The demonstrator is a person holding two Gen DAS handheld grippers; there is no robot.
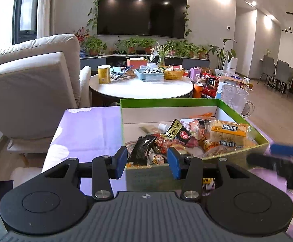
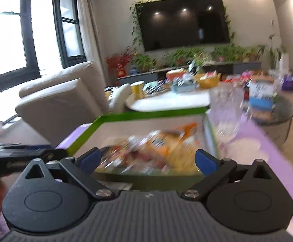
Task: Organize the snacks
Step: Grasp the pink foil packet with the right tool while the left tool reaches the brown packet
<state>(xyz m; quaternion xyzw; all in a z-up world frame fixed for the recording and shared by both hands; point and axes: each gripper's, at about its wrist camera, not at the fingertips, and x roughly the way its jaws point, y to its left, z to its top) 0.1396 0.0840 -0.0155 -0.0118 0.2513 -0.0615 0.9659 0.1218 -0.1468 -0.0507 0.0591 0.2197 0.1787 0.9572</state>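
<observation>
Snacks (image 1: 186, 137) heaped in green-rimmed box (image 1: 166, 102) on lavender-covered desk (image 1: 90, 133), directly ahead of left tongs (image 1: 149, 162). Black packet (image 1: 141, 149) stands up-and-down between the pads; yellow bread pack (image 1: 228, 134) lies crosswise, ahead and right. Left tongs part-open, holding nothing. Right tongs (image 2: 148, 160) spread wide, empty, box just ahead; contents motion-blurred there. Glass pitcher (image 2: 226, 111) ahead-right. Box's near wall partly hidden behind the tongs.

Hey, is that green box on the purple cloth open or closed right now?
Open. The green box has no lid on it, and the snack packets piled inside show from above in both wrist views.
</observation>
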